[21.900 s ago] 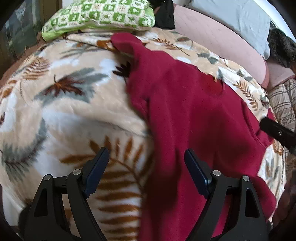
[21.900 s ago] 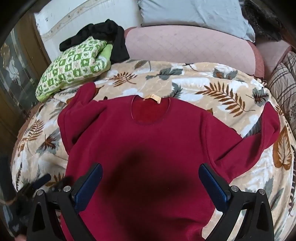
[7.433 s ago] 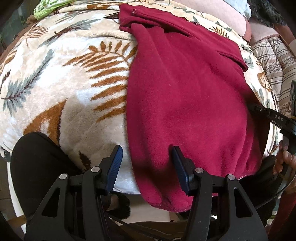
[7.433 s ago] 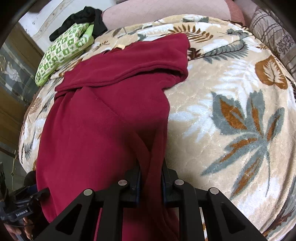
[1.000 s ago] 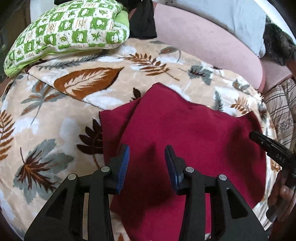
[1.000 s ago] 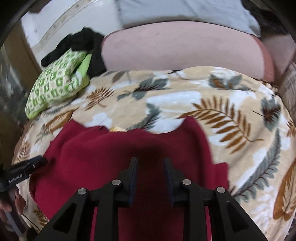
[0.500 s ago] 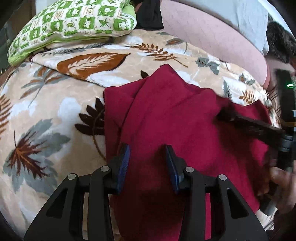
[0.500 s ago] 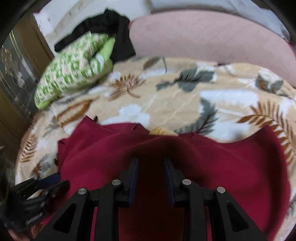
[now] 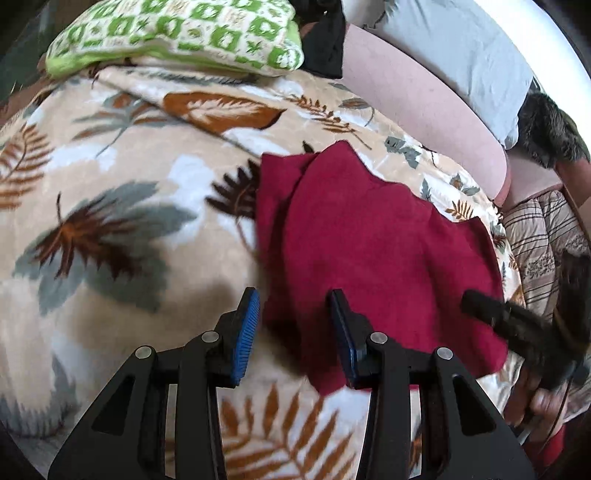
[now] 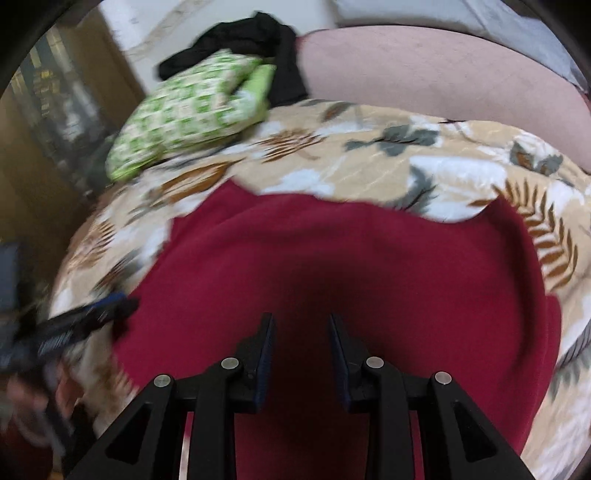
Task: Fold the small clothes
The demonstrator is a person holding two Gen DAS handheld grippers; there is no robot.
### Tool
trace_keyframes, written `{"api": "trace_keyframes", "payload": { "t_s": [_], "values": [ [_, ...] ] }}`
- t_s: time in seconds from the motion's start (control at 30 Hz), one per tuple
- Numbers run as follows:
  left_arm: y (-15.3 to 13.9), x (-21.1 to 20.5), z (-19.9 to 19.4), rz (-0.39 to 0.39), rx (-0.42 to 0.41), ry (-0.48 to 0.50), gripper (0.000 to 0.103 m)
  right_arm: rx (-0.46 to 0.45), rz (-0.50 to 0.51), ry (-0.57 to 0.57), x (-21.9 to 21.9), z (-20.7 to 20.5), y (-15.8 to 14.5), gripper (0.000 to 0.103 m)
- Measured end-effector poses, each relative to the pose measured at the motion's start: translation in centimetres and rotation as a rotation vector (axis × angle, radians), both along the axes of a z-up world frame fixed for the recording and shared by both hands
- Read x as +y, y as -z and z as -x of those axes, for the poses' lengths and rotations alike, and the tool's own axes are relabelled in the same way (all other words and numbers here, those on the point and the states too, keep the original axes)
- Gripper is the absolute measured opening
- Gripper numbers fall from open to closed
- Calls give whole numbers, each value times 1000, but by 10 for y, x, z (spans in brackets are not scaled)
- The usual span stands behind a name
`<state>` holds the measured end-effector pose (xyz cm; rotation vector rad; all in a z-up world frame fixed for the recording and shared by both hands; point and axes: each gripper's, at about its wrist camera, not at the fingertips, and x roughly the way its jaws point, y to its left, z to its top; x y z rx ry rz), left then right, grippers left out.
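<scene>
We've got the top (image 9: 369, 251) lying folded into a compact red block on the blanket (image 9: 110, 221), nearer the front edge than the pillow (image 9: 177, 33) at the back. Sleeves look tucked in, though a loose flap pokes out at the far-left corner, so the fold isn't perfectly square.

Our left gripper (image 9: 293, 325) hangs over the block's near-left edge w/ jaws partly apart; cloth shows in the gap but the pads aren't pinching it, so nothing is gripped. It sits there prob. because that edge is the one to catch or press flat.

Our right gripper (image 10: 301, 349) hovers over the middle of the block from the other side, fingers a narrow gap apart and empty; fabric is below them, not between. Views are motion-blurred, so contact w/ the surface we can't tell.

Our read: folding is nearly done. Next we'd prob. tidy that stray corner or smooth the top layer. Fleece-like cloth is thick and springy, so folds may pop open.
</scene>
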<state>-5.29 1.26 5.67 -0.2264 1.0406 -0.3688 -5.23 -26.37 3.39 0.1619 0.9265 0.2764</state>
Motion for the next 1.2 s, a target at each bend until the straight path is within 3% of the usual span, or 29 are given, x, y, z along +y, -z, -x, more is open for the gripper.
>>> {"api": "trace_keyframes", "payload": {
  "t_s": [0.17,0.23,0.33,0.4,0.47,0.57,0.63,0.67,0.9,1.0,1.07,1.2],
  "values": [
    [-3,10,8,69,44,7,40,-37,67,-266,65,42,5,31],
    [-1,9,9,77,63,21,43,-74,204,-331,93,49,13,44],
    [1,1,15,89,84,61,43,-122,404,-360,118,49,30,44],
    [1,-5,20,82,86,92,43,-128,426,-359,119,44,37,44],
    [-2,-9,24,76,72,115,43,-103,344,-329,109,35,36,33],
    [-10,-10,27,99,40,140,45,-40,43,-230,74,21,21,19],
    [-13,-13,26,116,28,146,60,-5,-88,-178,56,13,18,18],
    [-14,-14,25,122,22,145,61,7,-132,-168,51,11,18,18],
    [-9,-35,19,75,2,214,60,24,-246,-127,42,7,17,18],
    [-9,-37,13,94,20,264,30,43,-315,-111,33,5,17,16],
    [-15,-35,14,80,17,307,28,54,-317,-126,36,8,16,15],
    [-12,-24,32,-29,-16,387,21,51,-268,-198,50,26,13,14]
  ]
}}
